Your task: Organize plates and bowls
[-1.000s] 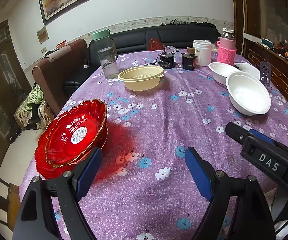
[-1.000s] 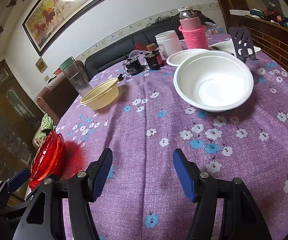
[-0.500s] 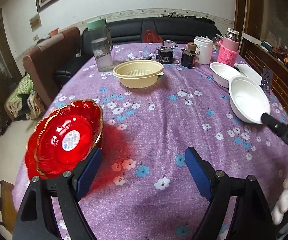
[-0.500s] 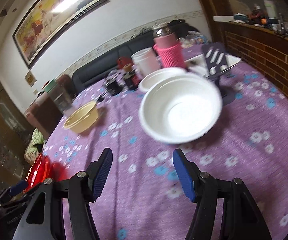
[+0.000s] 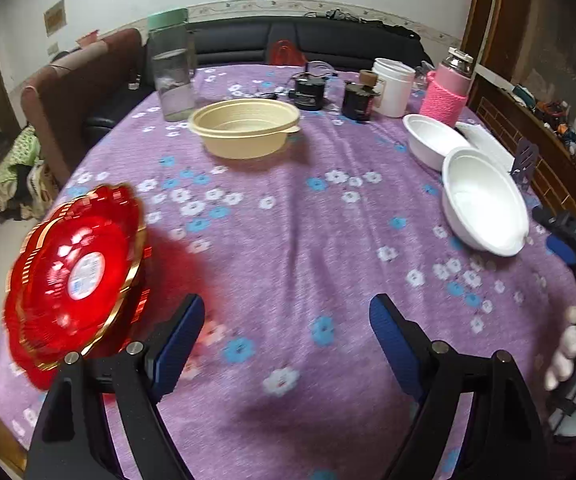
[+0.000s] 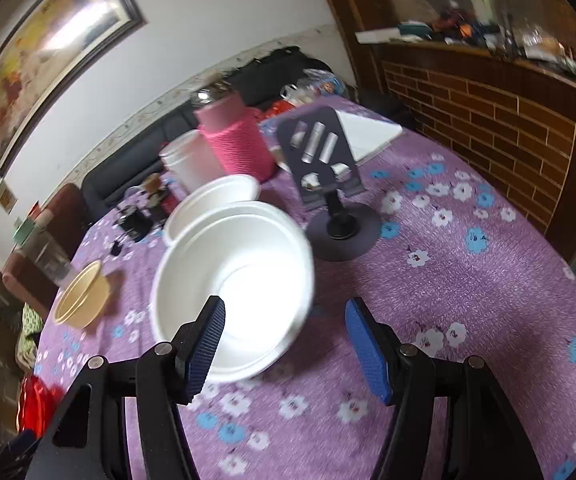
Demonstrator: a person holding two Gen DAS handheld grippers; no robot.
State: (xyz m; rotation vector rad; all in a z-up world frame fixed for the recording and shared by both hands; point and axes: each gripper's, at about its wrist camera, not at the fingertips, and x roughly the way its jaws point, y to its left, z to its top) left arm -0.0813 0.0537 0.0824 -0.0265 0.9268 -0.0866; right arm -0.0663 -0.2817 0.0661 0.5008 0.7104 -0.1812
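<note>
Now right gripper [image 6: 286, 340] (jaws wide) straddles white bowl [image 6: 232, 284] rim.

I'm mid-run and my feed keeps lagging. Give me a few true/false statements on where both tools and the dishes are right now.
1. The right tool is open, with the near white bowl just ahead of it. True.
2. The left tool is shut on the red plates. False: it is open and holds nothing; the red plates lie to its left at the table edge.
3. A second white bowl sits just behind the near one. True.
4. The yellow bowl is stacked inside the near white bowl. False: it stands alone on the purple tablecloth, in front of the clear jar.
5. The pink bottle lies on its side. False: it stands upright.
</note>
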